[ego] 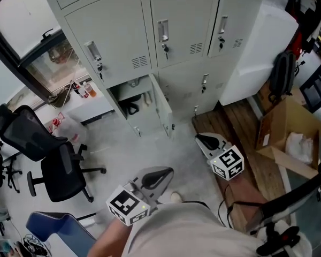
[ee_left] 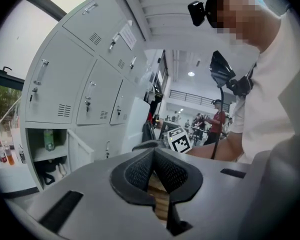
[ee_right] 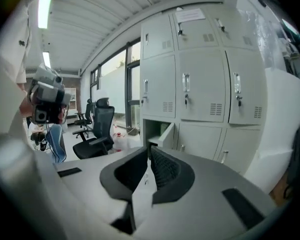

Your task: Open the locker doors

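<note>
standing ajar at the lower left corner of the pale grey metal locker bank (ego: 182, 20), one flat door (ego: 162, 107) juts edge-on over the smooth grey floor (ego: 112, 143); the other vented doors sit flush. bare floor separates both grippers from it. the left gripper (ee_left: 153, 151) and right gripper (ee_right: 149, 148) have their ribbed dark pads closed together, empty. only the left gripper view shows a green bottle (ee_left: 49, 139) shelved inside; only the head view shows the brown cardboard box (ego: 289, 135).

Floor (ego: 117, 149) under lockers (ego: 117, 36), chairs (ego: 56, 170), box (ego: 281, 125)
</note>
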